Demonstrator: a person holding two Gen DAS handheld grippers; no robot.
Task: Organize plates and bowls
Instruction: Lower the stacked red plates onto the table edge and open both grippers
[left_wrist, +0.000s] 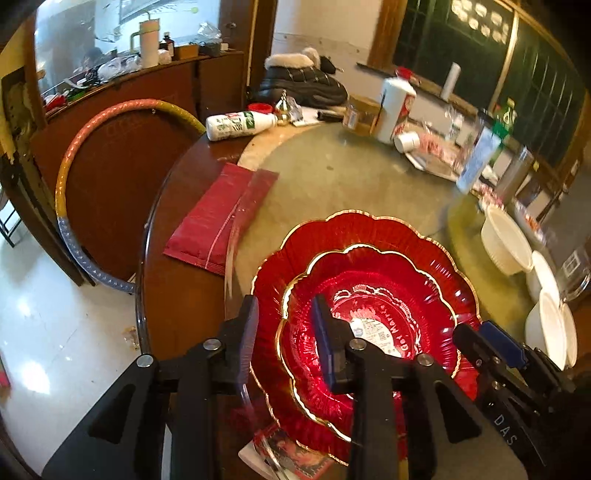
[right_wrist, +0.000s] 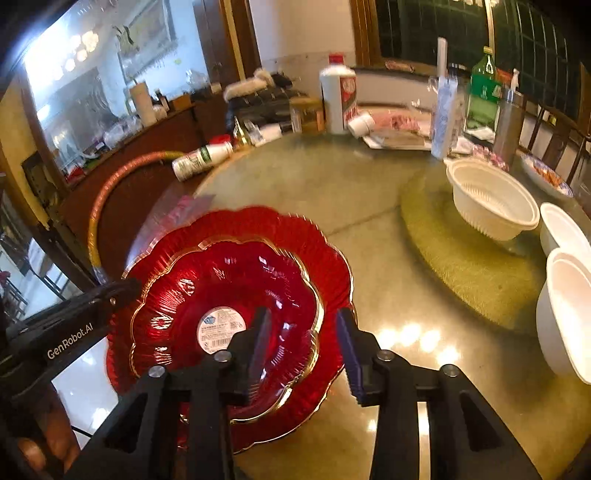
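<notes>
Bottom centre of the left wrist view: left gripper (left_wrist: 286, 339) with jaws apart, straddling the near-left rim of the small red plate (left_wrist: 373, 314), nothing pinched yet. Same story lower centre of the right wrist view: right gripper (right_wrist: 303, 343) gaping open, right rim of the small red plate (right_wrist: 225, 310) sitting between the fingers, one pad over the plate, the other out over the glass. Small plate nested inside the big red plate (left_wrist: 369, 236), mid-frame on the turntable (left_wrist: 332, 177). Probably best to close gently on just the inner rim, both sides together, keeping it level so slick glass doesn't slide. Further off, right edge: white bowls (right_wrist: 495, 206), some nested, near but apart from the plates. Bottles and clutter way back, top of frame.
</notes>
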